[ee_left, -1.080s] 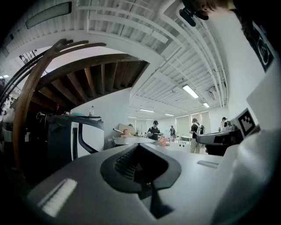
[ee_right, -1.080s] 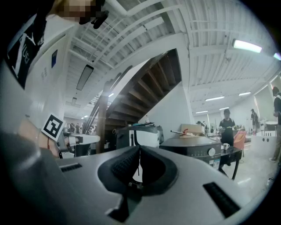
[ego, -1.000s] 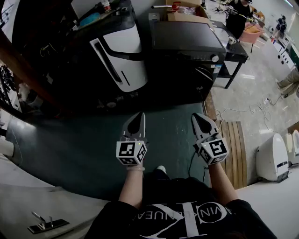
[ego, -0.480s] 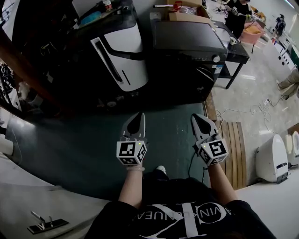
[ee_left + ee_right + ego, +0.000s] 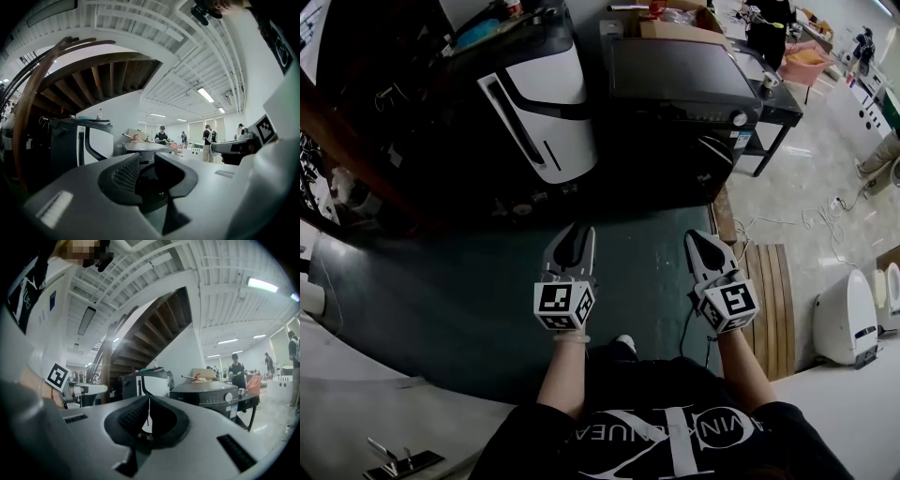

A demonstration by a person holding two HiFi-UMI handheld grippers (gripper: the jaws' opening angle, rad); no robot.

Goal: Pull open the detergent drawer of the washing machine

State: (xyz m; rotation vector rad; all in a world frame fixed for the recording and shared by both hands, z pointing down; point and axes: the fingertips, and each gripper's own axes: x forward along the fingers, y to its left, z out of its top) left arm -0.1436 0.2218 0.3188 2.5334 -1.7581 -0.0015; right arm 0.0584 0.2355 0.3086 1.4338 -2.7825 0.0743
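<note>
Head view: left gripper (image 5: pixel 576 234) at lower centre, jaws apart (they have just been opening), nothing between them. Right gripper (image 5: pixel 695 235) just to its right, jaws pressed together, empty. Both sit over the green floor mat (image 5: pixel 459 291), well apart from the washing machine (image 5: pixel 675 80), the black box at upper centre with a round knob (image 5: pixel 732 118) on its front edge. Its detergent drawer is too dark to pick out. White-and-black appliance (image 5: pixel 544 103) stands to the machine's left.

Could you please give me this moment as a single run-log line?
phase: pre-grasp | left tool: jaws just opening, nothing between | right tool: shut, empty | washing machine: ahead, untouched by either tool
</note>
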